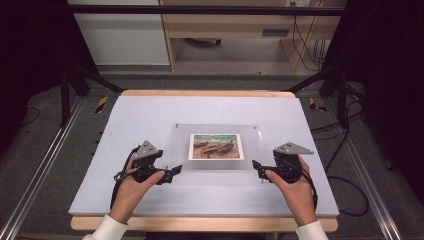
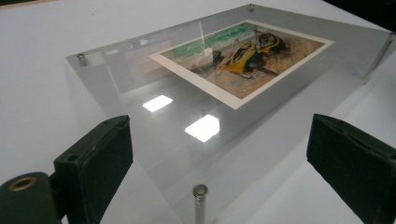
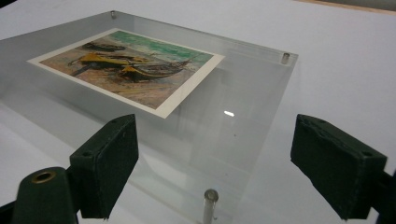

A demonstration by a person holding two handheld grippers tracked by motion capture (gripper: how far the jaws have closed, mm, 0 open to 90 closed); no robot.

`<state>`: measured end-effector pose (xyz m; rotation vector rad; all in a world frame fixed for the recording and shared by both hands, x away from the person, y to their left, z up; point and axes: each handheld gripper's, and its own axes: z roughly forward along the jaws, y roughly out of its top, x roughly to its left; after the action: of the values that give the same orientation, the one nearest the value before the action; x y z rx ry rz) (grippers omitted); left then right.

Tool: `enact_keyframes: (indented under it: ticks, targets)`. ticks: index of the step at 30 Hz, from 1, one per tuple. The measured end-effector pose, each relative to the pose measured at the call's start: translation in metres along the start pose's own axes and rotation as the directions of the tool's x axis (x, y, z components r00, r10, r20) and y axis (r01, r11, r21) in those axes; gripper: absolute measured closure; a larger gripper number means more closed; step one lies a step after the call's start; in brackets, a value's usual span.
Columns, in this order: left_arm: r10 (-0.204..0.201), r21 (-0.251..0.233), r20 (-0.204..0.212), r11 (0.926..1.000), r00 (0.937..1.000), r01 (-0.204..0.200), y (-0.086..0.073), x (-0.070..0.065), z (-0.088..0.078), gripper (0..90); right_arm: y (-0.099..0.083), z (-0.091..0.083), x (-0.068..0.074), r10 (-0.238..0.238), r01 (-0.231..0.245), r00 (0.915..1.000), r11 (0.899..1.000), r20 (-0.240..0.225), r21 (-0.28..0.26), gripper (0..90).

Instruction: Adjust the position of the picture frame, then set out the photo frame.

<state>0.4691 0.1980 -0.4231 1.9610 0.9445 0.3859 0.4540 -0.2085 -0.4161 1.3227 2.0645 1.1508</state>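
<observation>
Both claws sit at the near corners of the clear acrylic picture frame (image 1: 217, 146), which lies flat mid-counter on its short metal standoff pins, a print of beached boats (image 1: 216, 146) sandwiched in it.

Left claw (image 1: 175, 171): jaws apart, nothing between the pads, near-left corner pin (image 2: 200, 192) dead centre in the gap in the left gripper view. Right claw (image 1: 256, 166): jaws also standing wide, not clamped on anything, its own corner pin (image 3: 210, 196) centred the same way.

My read: this is the approach/line-up step for a two-handed grab, or possibly just after letting go; can't tell which from here. If it's a pick-up, the next move calls for both claws to slide onto the near edge or corners together and close evenly, otherwise the panel will twist.

Edges: the panel is thin and glossy, so a slippery bite I'd guess. The gap under it looks small; hard to judge through the reflections.

Room: the pale counter (image 1: 150, 112) around the frame is bare on all sides, plenty of space to lift or slide. The frame sits well in from the counter's edges.
</observation>
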Motion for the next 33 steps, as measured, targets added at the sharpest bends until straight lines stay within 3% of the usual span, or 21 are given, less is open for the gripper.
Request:
enact_keyframes:
  ticks: [3, 9, 15, 17, 19, 21, 26, 29, 31, 33]
  targets:
    - [-0.015, 0.022, -0.008, 0.9996, 0.9999, 0.015, 0.005, 0.004, 0.005, 7.2, 0.005, 0.009, -0.001, -0.002, 0.003, 0.9998, 1.0, -0.019, 0.024, 14.8]
    - [-0.06, 0.07, -0.015, 0.9957, 0.9981, 0.061, 0.001, 0.013, 0.018, 8.0, 0.004, 0.03, -0.005, 0.037, -0.031, 0.9973, 0.995, -0.064, 0.092, 13.1]
    - [-0.127, 0.08, 0.021, 0.9889, 0.9917, 0.125, -0.005, 0.017, 0.024, 7.7, 0.001, 0.037, -0.009, 0.072, -0.064, 0.9935, 0.994, -0.088, 0.092, 13.6]
    - [-0.167, 0.076, 0.036, 0.9836, 0.9854, 0.164, -0.007, 0.019, 0.025, 7.8, 0.002, 0.037, -0.01, 0.083, -0.074, 0.9923, 0.993, -0.092, 0.093, 13.6]
    - [-0.216, 0.072, 0.055, 0.9748, 0.975, 0.211, -0.011, 0.021, 0.026, 8.0, 0.002, 0.037, -0.012, 0.078, -0.07, 0.9941, 0.992, -0.076, 0.103, 13.5]
    - [-0.241, 0.069, 0.069, 0.9692, 0.9681, 0.236, -0.013, 0.024, 0.027, 7.8, 0.0, 0.038, -0.015, 0.085, -0.075, 0.9939, 0.989, -0.071, 0.128, 12.1]
    - [-0.306, 0.083, 0.109, 0.9508, 0.9457, 0.298, -0.017, 0.029, 0.028, 8.2, -0.005, 0.041, -0.02, 0.168, -0.152, 0.9785, 0.979, -0.119, 0.133, 11.1]
    - [-0.338, 0.097, 0.153, 0.9404, 0.9288, 0.326, -0.019, 0.03, 0.032, 8.4, -0.006, 0.043, -0.021, 0.206, -0.188, 0.971, 0.972, -0.121, 0.142, 10.3]
    - [-0.343, 0.1, 0.169, 0.9387, 0.9242, 0.33, -0.019, 0.029, 0.033, 8.6, -0.007, 0.044, -0.023, 0.235, -0.214, 0.9632, 0.965, -0.131, 0.153, 10.2]
    - [-0.343, 0.1, 0.169, 0.9386, 0.9239, 0.33, -0.019, 0.029, 0.035, 8.5, -0.008, 0.044, -0.025, 0.257, -0.233, 0.9552, 0.959, -0.147, 0.163, 10.3]
